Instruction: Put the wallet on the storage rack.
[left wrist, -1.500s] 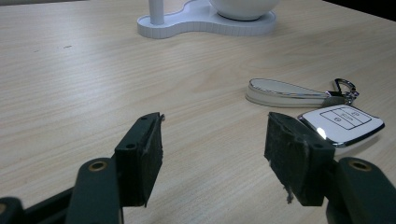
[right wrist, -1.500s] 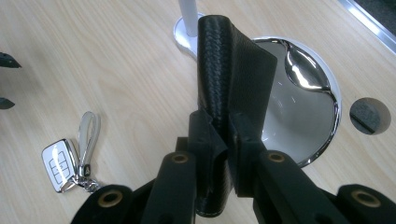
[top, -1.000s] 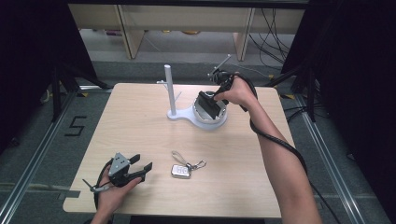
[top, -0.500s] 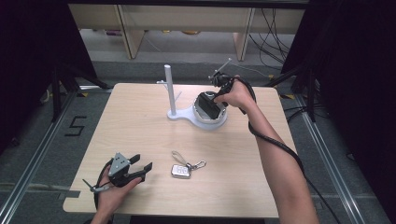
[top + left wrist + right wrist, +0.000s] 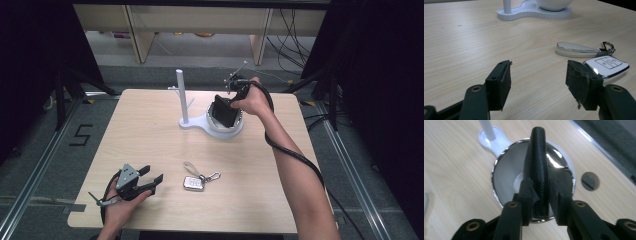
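Note:
A black textured wallet [image 5: 537,165] stands on edge in the shiny metal bowl [image 5: 504,172] of a white stand [image 5: 196,124]. My right gripper [image 5: 539,195] is shut on the wallet's near end, one jaw on each face. In the high view the wallet [image 5: 221,111] leans in the bowl [image 5: 230,131] under my right gripper [image 5: 232,101]. My left gripper [image 5: 154,174] rests open near the table's front left, with nothing between its jaws. A white key fob [image 5: 192,183] with a strap and clip lies just to its right. In the left gripper view the fob [image 5: 606,65] lies beyond the right jaw of my left gripper [image 5: 537,77].
A white post [image 5: 180,95] rises from the stand left of the bowl. A round grey cable hole [image 5: 590,180] sits in the wooden table [image 5: 150,135] near its right edge. Dark floor, shelving legs and cables lie past the table's far side.
The right hand has shifted slightly over the bowl with the wallet held. The left gripper and key fob have not moved.

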The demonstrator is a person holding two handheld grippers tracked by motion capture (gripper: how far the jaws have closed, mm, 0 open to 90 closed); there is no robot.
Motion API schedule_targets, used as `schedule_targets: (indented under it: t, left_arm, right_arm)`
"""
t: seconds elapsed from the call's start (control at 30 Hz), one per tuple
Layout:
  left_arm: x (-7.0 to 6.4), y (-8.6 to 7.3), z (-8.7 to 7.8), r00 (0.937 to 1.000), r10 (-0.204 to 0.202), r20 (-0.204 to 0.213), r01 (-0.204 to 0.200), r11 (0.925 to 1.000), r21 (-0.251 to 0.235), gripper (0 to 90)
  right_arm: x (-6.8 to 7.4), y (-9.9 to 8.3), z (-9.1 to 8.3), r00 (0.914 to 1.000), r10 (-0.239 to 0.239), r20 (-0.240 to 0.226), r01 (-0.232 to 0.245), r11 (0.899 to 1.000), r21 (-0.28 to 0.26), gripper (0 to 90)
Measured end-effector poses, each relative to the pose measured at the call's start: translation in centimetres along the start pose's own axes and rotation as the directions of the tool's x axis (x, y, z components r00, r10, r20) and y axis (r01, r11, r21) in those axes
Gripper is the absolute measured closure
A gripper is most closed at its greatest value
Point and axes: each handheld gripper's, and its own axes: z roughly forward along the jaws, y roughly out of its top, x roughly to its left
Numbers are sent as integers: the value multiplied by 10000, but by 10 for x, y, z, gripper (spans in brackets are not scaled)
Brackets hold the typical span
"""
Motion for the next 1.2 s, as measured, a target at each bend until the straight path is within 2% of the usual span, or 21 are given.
schedule_targets:
  t: [0.07,0.1,0.4,0.6,0.73,0.9,0.93,1.1,1.2]
  left_arm:
    - [0,0,0,10000,11,-9,-11,10000,32,365]
    - [0,0,0,10000,11,-9,-11,10000,32,364]
    - [0,0,0,10000,12,-10,-12,10000,33,364]
    - [0,0,0,10000,-19,22,19,10000,7,364]
    - [0,0,1,9999,116,46,-116,9999,25,365]
    - [0,0,1,10000,47,43,-47,10000,14,364]
    - [0,0,1,10000,43,38,-43,10000,21,365]
    - [0,0,1,10000,84,-23,-84,9999,83,365]
    - [0,0,2,10000,65,-12,-65,9999,124,365]
  right_arm:
    - [-2,-1,0,9996,-15,281,13,10000,74,706]
    - [-2,-1,0,9996,-15,281,13,10000,74,706]
    - [-8,-7,0,9943,631,860,-640,9979,73,713]
    - [-3,-7,-5,9947,661,787,-649,9977,-175,693]
    - [2,-8,-15,9962,567,664,-543,9978,-375,632]
    - [4,-12,-25,9962,676,544,-646,9964,-542,570]
    - [5,-14,-28,9957,776,498,-750,9958,-532,563]
    - [6,-30,-35,9972,638,399,-618,9969,-491,521]
    - [8,-51,-37,9962,832,268,-818,9954,-501,481]
